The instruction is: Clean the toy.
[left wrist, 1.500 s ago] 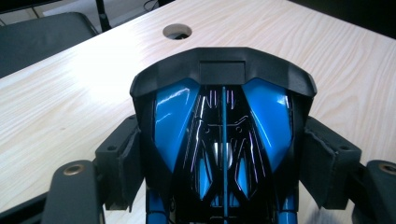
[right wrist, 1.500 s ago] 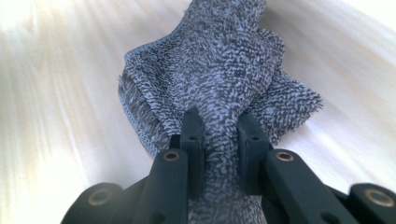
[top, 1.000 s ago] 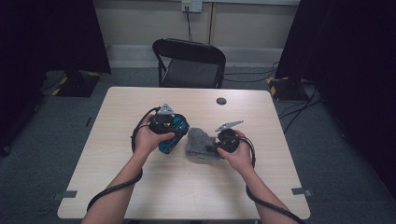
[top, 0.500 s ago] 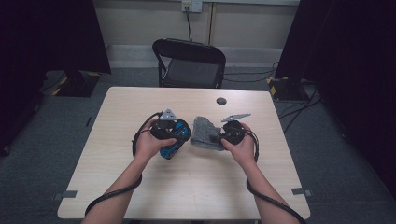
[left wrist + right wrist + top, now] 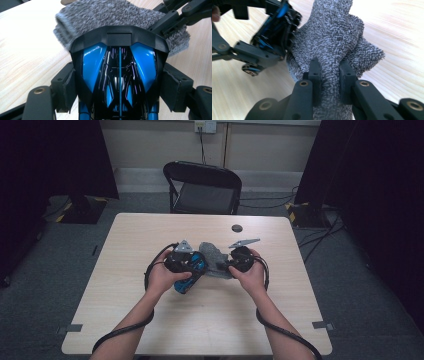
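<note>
A glossy blue and black toy car (image 5: 119, 75) sits between the jaws of my left gripper (image 5: 120, 85), whose pads press on both its sides. In the high view the car (image 5: 191, 276) and left gripper (image 5: 196, 265) are at the table's middle. A grey terry cloth (image 5: 332, 37) is bunched up, and my right gripper (image 5: 330, 67) is shut on a fold of it. The cloth (image 5: 212, 256) lies against the car's front end, with the right gripper (image 5: 224, 266) on its right. In the left gripper view the cloth (image 5: 105, 17) covers the space beyond the car.
A small black disc (image 5: 237, 228) lies on the light wooden table (image 5: 150, 320) toward the far side. A black folding chair (image 5: 205, 187) stands behind the table. Dark curtains hang at both sides, and cables trail from both grippers.
Both hands have shifted slightly away from the person. The cloth has been drawn up and closer against the car, and the right gripper has turned somewhat.
</note>
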A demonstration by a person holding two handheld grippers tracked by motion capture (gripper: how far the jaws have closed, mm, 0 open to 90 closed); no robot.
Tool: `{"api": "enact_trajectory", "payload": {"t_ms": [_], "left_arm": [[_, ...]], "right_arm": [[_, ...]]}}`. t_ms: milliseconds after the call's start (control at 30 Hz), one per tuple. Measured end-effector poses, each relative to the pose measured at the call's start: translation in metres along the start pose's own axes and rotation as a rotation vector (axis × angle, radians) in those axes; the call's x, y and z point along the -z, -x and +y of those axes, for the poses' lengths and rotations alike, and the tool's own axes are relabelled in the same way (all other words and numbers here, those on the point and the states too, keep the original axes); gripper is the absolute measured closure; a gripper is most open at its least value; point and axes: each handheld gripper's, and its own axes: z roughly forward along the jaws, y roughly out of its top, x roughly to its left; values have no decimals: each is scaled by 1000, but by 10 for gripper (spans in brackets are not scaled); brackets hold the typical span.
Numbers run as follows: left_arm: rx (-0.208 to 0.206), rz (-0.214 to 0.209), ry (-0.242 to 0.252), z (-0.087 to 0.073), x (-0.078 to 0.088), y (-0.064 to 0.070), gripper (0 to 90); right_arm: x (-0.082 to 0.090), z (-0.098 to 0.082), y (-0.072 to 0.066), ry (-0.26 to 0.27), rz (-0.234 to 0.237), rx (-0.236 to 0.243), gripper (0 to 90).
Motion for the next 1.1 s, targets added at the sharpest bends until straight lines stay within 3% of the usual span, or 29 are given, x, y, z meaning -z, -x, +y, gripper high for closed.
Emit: {"api": "enact_trajectory", "payload": {"t_ms": [300,800,1100], "left_arm": [[14,9,-10,-1,-1,-1,254],[12,3,-32,10,-9,0,254],[21,6,-37,11,-13,-2,254]], "right_arm": [[-4,1,-16,1,40,36,759],[-3,-7,-14,-11,47,46,760],[-12,-14,-15,-30,65,45,760]]}}
